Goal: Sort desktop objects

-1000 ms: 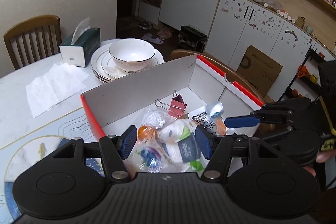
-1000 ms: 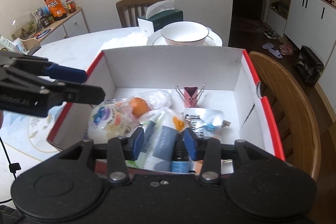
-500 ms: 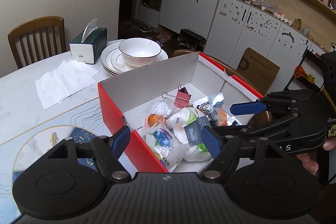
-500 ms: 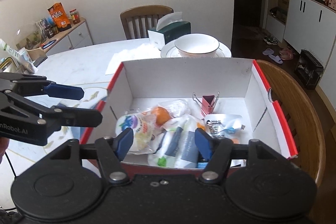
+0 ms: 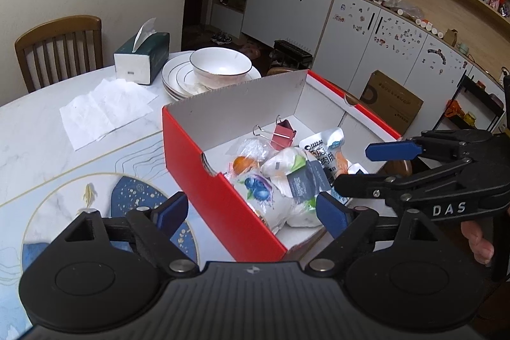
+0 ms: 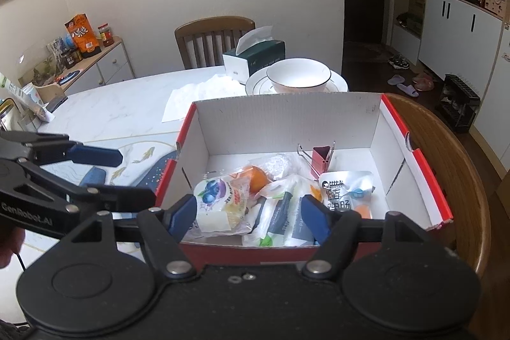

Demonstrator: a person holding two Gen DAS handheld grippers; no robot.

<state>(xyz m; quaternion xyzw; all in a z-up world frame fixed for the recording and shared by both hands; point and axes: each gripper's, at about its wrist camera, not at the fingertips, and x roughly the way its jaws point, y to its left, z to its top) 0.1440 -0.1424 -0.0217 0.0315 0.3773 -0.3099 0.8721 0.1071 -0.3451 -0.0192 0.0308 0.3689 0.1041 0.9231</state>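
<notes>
Over the red box of snack packets, left tongs and right tongs are both opening, empty.

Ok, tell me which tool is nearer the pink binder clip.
Right. The right tool faces the binder clip over the box's near wall; the left tool sits by its red side.

Right tool opening, empty, above red box.
</notes>
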